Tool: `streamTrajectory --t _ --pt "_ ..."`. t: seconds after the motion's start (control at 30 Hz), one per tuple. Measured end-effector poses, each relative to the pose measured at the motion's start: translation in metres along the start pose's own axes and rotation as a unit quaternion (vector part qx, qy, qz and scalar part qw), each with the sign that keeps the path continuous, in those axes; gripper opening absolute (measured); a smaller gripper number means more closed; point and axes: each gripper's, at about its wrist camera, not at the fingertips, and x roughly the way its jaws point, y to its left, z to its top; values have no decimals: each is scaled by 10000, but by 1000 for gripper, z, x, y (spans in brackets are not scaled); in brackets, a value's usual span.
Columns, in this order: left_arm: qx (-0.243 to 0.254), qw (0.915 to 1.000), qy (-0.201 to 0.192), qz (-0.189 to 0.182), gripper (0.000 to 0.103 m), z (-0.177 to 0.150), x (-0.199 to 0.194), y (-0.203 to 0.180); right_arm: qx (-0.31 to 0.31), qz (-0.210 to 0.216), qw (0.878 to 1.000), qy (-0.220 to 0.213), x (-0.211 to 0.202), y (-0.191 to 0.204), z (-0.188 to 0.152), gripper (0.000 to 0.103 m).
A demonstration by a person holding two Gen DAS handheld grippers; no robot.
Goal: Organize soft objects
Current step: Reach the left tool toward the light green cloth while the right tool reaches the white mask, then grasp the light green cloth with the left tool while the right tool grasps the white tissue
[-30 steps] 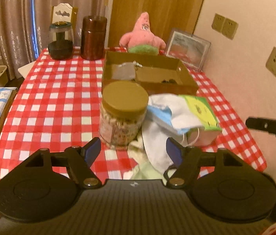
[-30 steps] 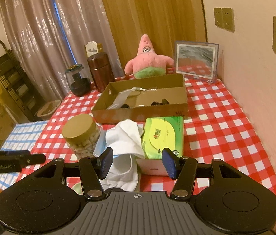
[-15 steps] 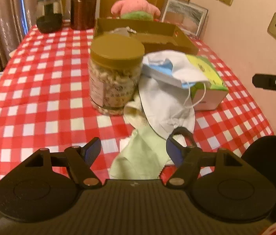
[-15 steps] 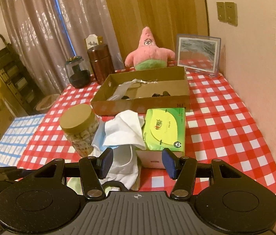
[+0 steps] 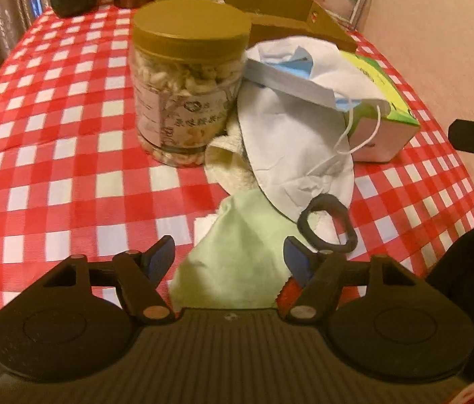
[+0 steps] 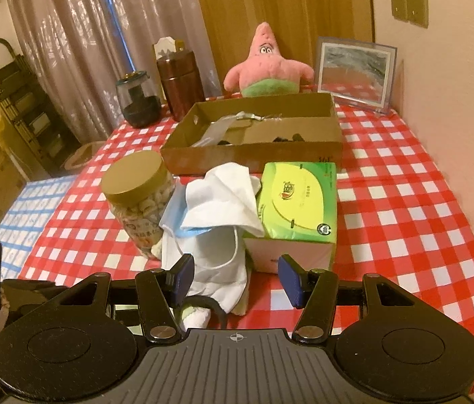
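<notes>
A pile of soft things lies on the red checked tablecloth (image 5: 51, 155): a pale green cloth (image 5: 237, 245), a cream towel (image 5: 233, 175), a white face mask (image 5: 290, 141), a blue mask (image 5: 284, 77) and a black hair tie (image 5: 347, 221). My left gripper (image 5: 228, 252) is low over the green cloth. The cloth sits between its jaws, which are closing, and the pads do not visibly press on it. My right gripper (image 6: 236, 269) hovers open above the near end of the white masks (image 6: 220, 198) and the green tissue box (image 6: 294, 202), gripping nothing.
A jar of snacks with a brown lid (image 5: 186, 101) stands just left of the pile. Behind it are a shallow cardboard tray (image 6: 253, 158), a pink star plush (image 6: 267, 67), a picture frame (image 6: 354, 70) and two dark canisters. A wall runs along the right.
My left gripper has dropped towards the table and tilted down onto the green cloth, its jaws narrowing slightly. The right gripper has sunk a little, still open.
</notes>
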Motion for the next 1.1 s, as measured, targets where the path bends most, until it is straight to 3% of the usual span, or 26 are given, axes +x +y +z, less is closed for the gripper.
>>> streamTrajectory --t 0.13,0.27,0.37,0.7,1.1 --pt "89 9995 285 -39 52 0 14 -3 -18 -6 10000 40 4 -1 1 55" --pt "72 9994 332 -38 22 3 16 0 30 -5 10000 27 7 -4 3 55" --pt "26 9998 194 -59 7 6 6 6 13 1 10000 18 7 -4 4 55" --pt "-250 9982 -550 -1 4 27 -47 29 -2 32 10000 -35 4 1 5 55" --pt "-293 9937 -1078 -103 4 44 -86 30 -516 181 9985 -73 14 19 14 55"
